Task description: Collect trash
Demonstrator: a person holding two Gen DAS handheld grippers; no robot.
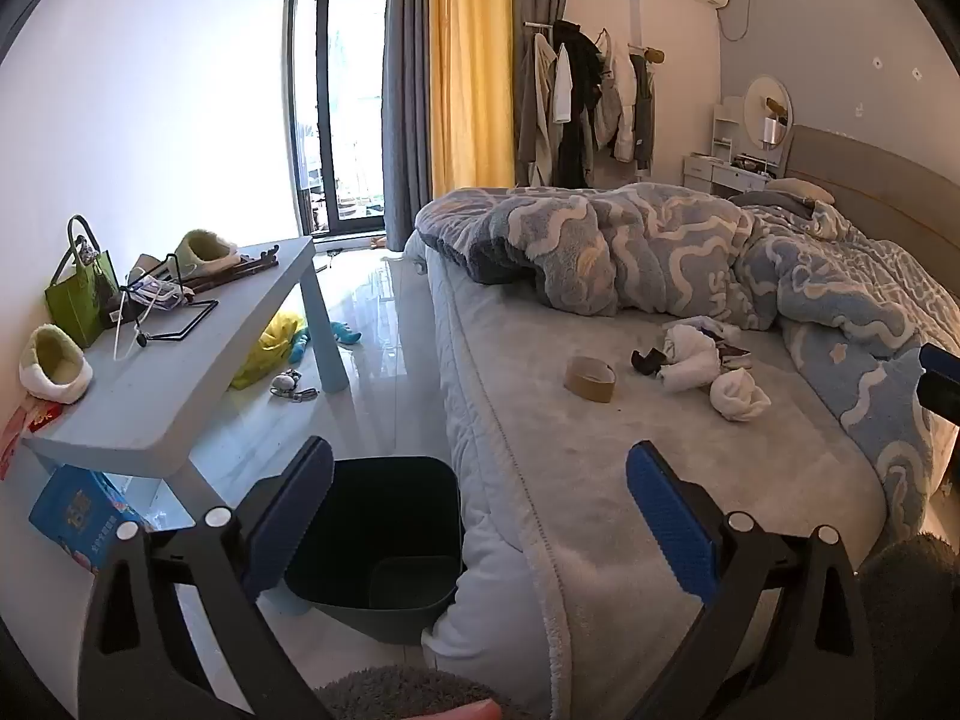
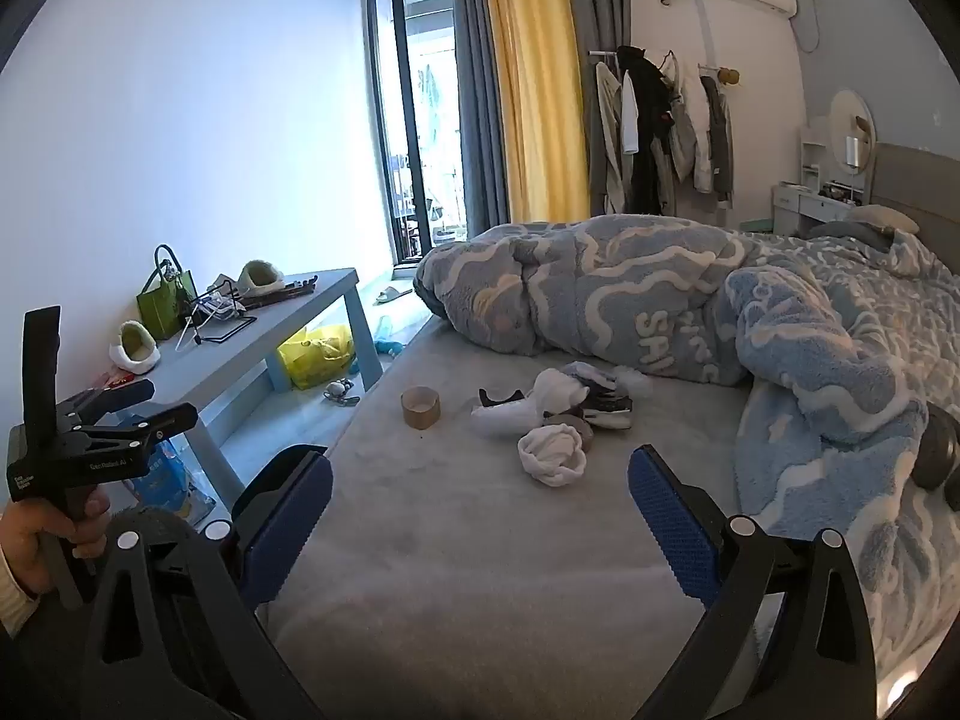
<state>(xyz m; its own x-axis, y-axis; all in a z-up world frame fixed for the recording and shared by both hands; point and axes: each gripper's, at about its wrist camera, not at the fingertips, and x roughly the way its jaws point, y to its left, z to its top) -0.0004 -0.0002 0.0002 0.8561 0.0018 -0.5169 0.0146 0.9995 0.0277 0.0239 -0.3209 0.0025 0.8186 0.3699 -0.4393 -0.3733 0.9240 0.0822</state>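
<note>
Honestly, both grippers, left gripper (image 1: pixel 480 516) and right gripper (image 2: pixel 480 516), gape wide, holding nothing; the trash pile (image 2: pixel 558 420) sits ahead on the bed (image 2: pixel 456 570); bin (image 1: pixel 384 540) waits below the left, presumably for drops.

- The bed (image 2: pixel 480 588), under a grey fleece cover, carries a rumpled blue-and-white blanket (image 2: pixel 690 306) bunched from the far edge to the headboard side.
- On the bare part near the bed's left edge stands a roll of brown tape (image 2: pixel 420 407); just beside it lie a small black item (image 2: pixel 498 399), white socks (image 2: pixel 552 455) and dark patterned socks (image 2: pixel 606 402).
- The blue-grey low table (image 1: pixel 180 396) by the wall bears a green bag (image 1: pixel 81 294), two fluffy slippers (image 1: pixel 54 366), a wire stand (image 1: pixel 174 324) and dark sticks.
- The glossy floor (image 1: pixel 372 324) carries a dark bin (image 1: pixel 384 546) at the bed's near corner, a yellow plastic bag (image 1: pixel 270 348), a blue toy (image 1: pixel 345 333) and a blue box (image 1: pixel 84 504).
</note>
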